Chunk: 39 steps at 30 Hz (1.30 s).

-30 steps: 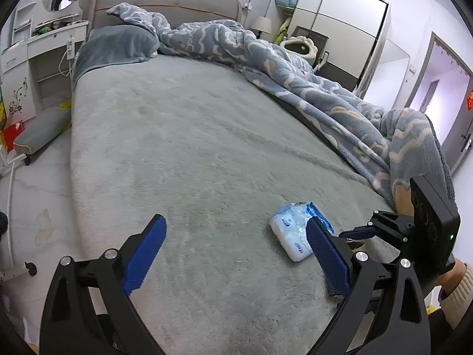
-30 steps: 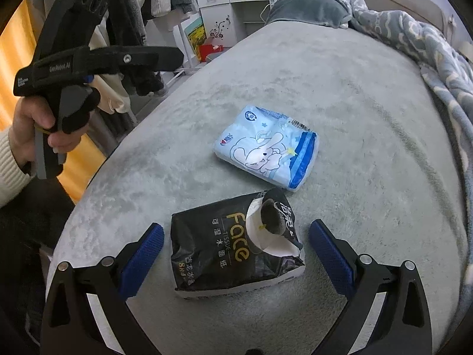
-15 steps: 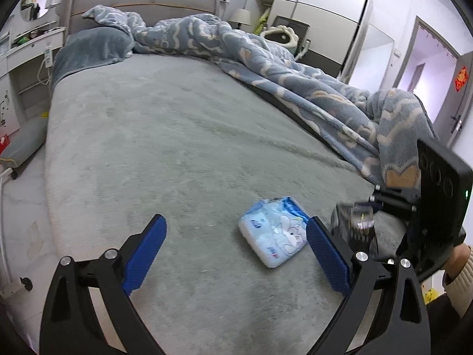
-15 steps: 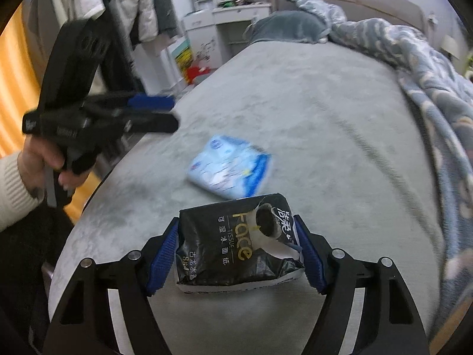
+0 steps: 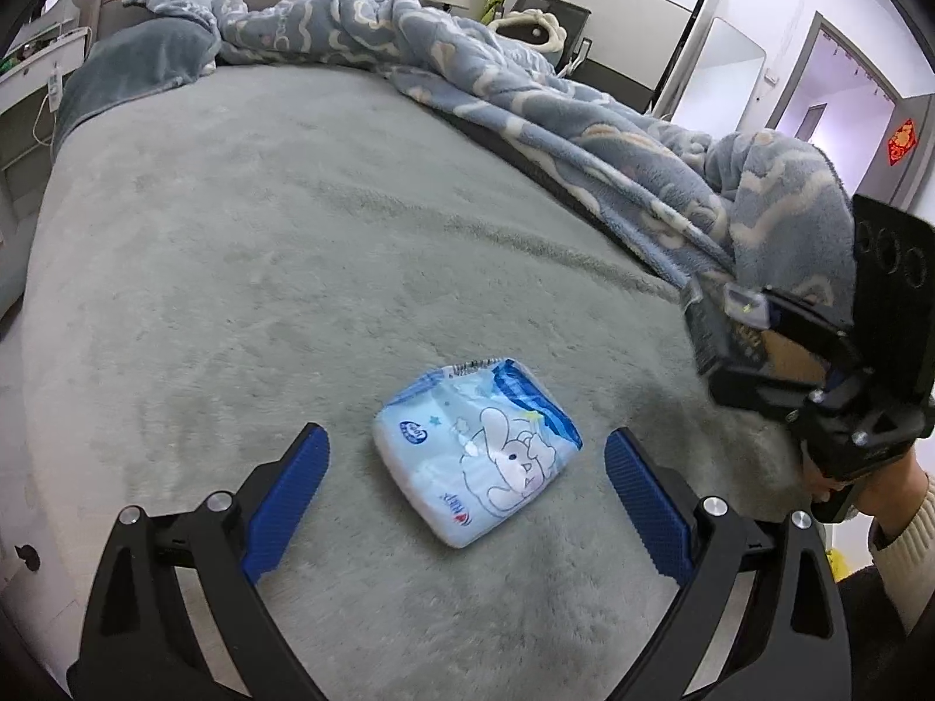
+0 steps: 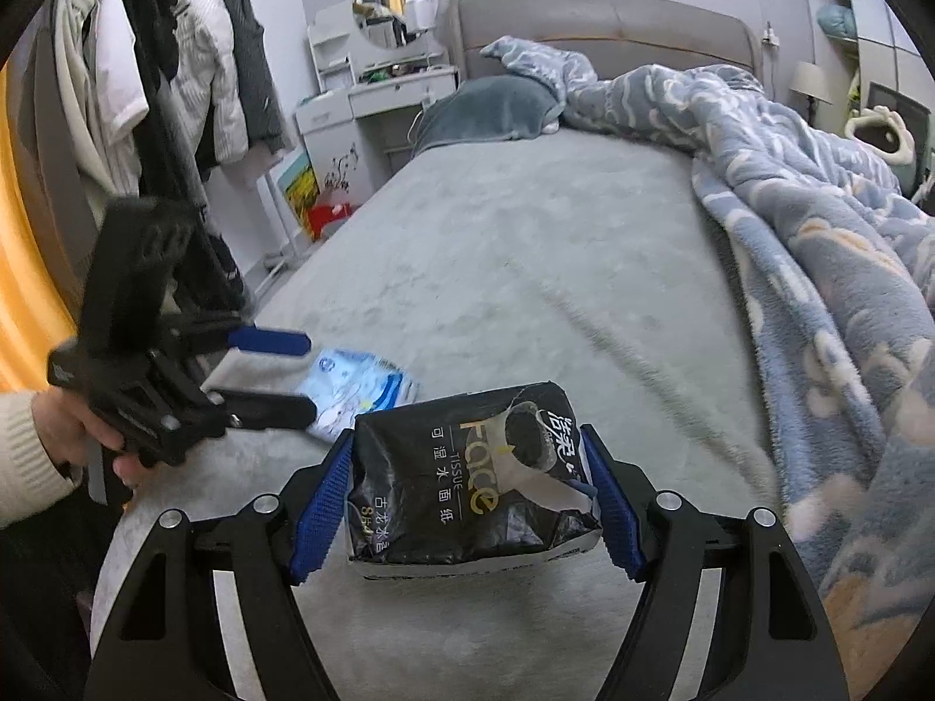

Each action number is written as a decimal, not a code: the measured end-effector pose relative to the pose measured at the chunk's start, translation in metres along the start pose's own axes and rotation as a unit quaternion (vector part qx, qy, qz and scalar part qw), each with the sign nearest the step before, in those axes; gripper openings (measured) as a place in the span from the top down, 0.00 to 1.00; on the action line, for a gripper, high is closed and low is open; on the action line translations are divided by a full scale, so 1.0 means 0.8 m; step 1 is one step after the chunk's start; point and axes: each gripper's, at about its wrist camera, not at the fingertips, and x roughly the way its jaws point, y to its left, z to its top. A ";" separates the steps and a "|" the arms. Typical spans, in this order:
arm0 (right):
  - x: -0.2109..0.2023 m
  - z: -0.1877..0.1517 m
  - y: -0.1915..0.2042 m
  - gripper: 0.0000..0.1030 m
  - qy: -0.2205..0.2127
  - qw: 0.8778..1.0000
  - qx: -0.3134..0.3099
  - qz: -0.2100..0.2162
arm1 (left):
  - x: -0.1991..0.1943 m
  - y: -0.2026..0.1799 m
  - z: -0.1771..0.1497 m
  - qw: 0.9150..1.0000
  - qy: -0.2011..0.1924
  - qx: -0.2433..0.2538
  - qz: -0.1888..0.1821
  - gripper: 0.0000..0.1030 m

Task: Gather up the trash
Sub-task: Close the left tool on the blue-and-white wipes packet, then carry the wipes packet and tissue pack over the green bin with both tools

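Observation:
A black tissue pack (image 6: pixel 467 479) with a torn top is clamped between the blue pads of my right gripper (image 6: pixel 467 502) and hangs above the grey bed cover (image 6: pixel 514 269). From the left wrist view the same pack (image 5: pixel 724 333) shows at the right edge in that gripper. A light blue tissue pack with a rabbit print (image 5: pixel 476 470) lies flat on the bed cover (image 5: pixel 292 245). My left gripper (image 5: pixel 464 502) is open, its blue pads standing wide on either side of the blue pack without touching it. In the right wrist view the blue pack (image 6: pixel 359 385) lies just past the left gripper (image 6: pixel 292 374).
A rumpled blue patterned blanket (image 5: pixel 584 117) lies along the right side of the bed, a grey-blue pillow (image 5: pixel 134 70) at its head. A white dressing table with a round mirror (image 6: pixel 385 82) and a rack of hanging clothes (image 6: pixel 158 87) stand left of the bed.
My right gripper closed on the black tissue pack and lifted it off the bed. My left gripper moved forward until the blue pack lies between its open pads.

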 end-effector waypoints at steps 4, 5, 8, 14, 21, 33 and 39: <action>-0.008 0.007 -0.006 0.27 -0.018 1.000 0.012 0.007 | 0.013 -0.007 0.000 1.000 0.010 0.005 -0.001 0.06; -0.009 0.007 -0.007 0.27 -0.020 1.000 0.011 0.006 | 0.016 -0.009 0.000 1.000 0.012 0.007 -0.003 0.06; -0.012 0.009 -0.007 0.27 -0.027 1.000 0.008 0.002 | 0.023 -0.018 0.000 1.000 0.015 0.015 -0.003 0.06; -0.017 0.011 -0.012 0.27 -0.034 0.999 0.018 0.002 | 0.037 -0.019 0.001 1.000 0.022 0.011 0.006 0.05; -0.019 0.011 -0.011 0.27 -0.034 0.999 0.018 0.000 | 0.049 -0.027 0.001 0.999 0.026 0.021 0.026 0.06; -0.019 0.024 0.003 0.27 -0.033 0.998 0.034 -0.047 | 0.035 -0.025 -0.003 0.999 0.012 0.019 0.046 0.25; -0.019 0.024 0.012 0.27 -0.027 0.996 0.056 -0.066 | 0.008 -0.023 -0.007 0.999 0.000 0.007 0.046 0.26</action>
